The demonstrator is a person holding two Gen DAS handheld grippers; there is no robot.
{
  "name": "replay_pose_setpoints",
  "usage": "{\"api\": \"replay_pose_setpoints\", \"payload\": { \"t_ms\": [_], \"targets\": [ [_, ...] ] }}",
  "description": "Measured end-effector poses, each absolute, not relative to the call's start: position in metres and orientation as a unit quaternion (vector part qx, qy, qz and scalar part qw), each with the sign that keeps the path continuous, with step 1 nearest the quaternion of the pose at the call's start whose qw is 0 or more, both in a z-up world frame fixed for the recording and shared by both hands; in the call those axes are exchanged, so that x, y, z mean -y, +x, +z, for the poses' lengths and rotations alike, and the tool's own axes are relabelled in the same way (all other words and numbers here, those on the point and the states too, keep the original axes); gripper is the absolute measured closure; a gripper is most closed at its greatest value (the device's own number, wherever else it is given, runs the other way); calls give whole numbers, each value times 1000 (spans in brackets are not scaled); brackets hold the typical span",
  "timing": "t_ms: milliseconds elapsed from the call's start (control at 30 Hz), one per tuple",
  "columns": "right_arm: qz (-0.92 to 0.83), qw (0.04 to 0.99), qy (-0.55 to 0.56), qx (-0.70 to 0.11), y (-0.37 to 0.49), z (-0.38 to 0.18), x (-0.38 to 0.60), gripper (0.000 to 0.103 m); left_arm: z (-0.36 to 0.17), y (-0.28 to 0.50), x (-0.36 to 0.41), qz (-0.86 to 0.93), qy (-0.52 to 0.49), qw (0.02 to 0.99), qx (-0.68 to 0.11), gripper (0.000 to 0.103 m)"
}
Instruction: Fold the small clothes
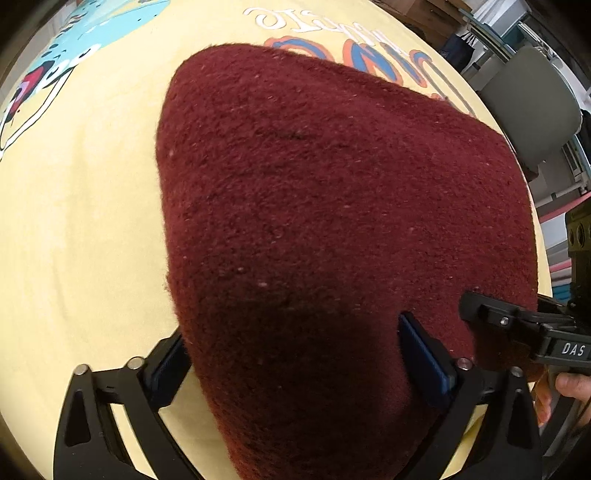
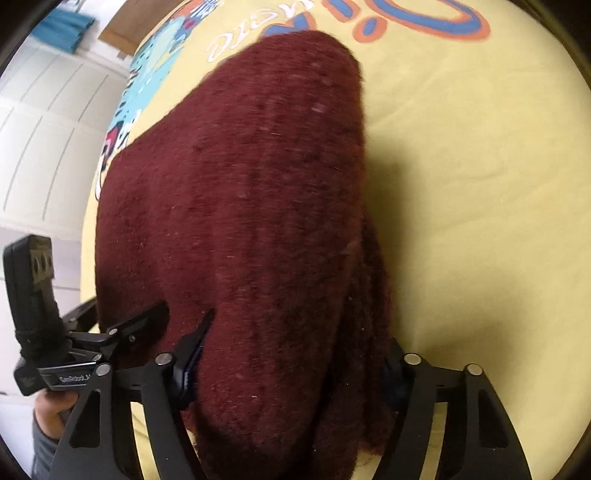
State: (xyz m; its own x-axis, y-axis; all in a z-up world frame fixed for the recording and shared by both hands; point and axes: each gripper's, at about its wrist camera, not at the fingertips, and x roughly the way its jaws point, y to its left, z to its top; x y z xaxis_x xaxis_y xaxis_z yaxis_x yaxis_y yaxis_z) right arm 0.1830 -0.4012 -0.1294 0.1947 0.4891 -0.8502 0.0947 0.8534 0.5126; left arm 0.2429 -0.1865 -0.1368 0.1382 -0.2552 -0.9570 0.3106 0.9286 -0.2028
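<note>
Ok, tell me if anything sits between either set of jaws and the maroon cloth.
Nothing visible does. The maroon knit cloth lies directly between the jaws of the left gripper and of the right gripper, on the yellow printed sheet, with no other object intervening.

A pale yellow cloth (image 1: 92,229) covers the surface, printed with cartoon art. On it, white script lettering (image 1: 279,18) lies at the far edge, with big orange-and-blue letters (image 2: 436,20) just beside it and a light blue cartoon picture (image 1: 110,26) toward the far left. Off the cloth's right side stands a grey chair (image 1: 535,107). On the other side, white panelled doors (image 2: 48,122) fill the background, with a teal fabric (image 2: 62,29) above them and a brown cardboard piece (image 2: 125,29) near the cloth's far corner.
</note>
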Motion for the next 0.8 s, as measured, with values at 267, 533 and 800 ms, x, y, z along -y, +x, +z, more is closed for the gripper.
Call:
{"api": "replay_pose_setpoints", "payload": {
  "t_ms": [267, 533, 800],
  "targets": [
    [116, 753, 202, -615, 180, -108, 382, 58, -115, 240, 198, -208, 40, 761, -614, 53],
    [126, 784, 174, -582, 173, -57, 368, 62, -69, 240, 177, -240, 39, 774, -584, 60],
    [165, 798, 168, -554, 179, -23, 317, 63, -27, 220, 105, -225, 33, 803, -550, 60]
  ]
}}
